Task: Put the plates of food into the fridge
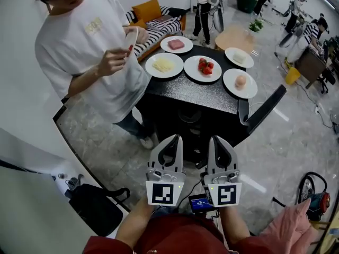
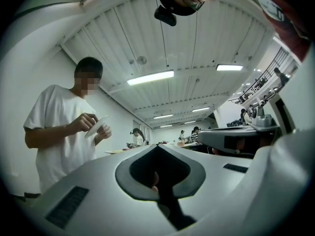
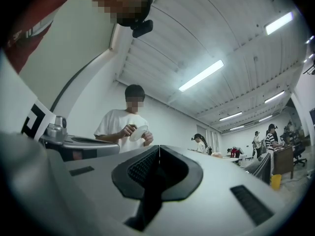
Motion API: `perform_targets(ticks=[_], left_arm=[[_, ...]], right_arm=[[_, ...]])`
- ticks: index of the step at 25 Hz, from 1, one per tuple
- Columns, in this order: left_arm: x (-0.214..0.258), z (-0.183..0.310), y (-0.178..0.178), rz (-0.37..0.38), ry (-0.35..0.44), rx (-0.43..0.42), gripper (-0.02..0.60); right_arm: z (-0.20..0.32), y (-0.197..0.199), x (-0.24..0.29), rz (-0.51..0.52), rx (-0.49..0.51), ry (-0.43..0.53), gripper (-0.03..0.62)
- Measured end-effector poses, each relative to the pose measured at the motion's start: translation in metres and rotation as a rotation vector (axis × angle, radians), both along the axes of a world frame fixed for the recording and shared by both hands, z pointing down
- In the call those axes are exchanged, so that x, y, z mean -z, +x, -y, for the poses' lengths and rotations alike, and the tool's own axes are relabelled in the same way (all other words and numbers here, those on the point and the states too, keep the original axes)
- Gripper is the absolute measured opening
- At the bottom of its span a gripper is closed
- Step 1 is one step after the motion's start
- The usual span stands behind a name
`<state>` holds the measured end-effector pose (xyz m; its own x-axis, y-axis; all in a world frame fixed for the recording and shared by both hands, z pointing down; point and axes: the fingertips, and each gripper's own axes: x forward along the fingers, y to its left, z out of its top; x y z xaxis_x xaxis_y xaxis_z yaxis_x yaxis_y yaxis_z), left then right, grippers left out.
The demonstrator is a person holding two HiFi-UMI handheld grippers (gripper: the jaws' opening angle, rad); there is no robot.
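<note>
Five white plates of food stand on a black table [image 1: 212,95]: pink meat [image 1: 176,44], yellow food [image 1: 164,65], strawberries [image 1: 203,67], a white piece [image 1: 239,57] and a round peach-coloured item [image 1: 240,82]. My left gripper [image 1: 174,139] and right gripper [image 1: 217,141] are side by side in front of me, well short of the table. Both are shut with nothing in them. The left gripper view shows its jaws [image 2: 158,149] pressed together, pointing slightly upward. The right gripper [image 3: 158,149] looks the same in its own view. No fridge is recognisable.
A person in a white T-shirt [image 1: 85,46] stands at the table's left corner, holding an empty white plate [image 1: 130,40]. A black chair [image 1: 263,111] stands at the table's right. A black bag [image 1: 98,208] lies on the floor at my left. Other people work farther back.
</note>
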<state>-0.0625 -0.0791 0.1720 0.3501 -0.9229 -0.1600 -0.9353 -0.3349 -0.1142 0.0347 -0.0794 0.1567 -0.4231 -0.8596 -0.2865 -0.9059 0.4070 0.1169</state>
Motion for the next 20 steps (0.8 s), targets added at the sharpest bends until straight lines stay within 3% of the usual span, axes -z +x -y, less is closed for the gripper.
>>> perform_targets(ticks=[20], left_arm=[[0.0015,-0.0089,-0.0087,-0.030,0.032,0.023,0.006]], right_arm=[[-0.0055,-0.0042,-0.0038,-0.029,-0.002,-0.003,0.011]])
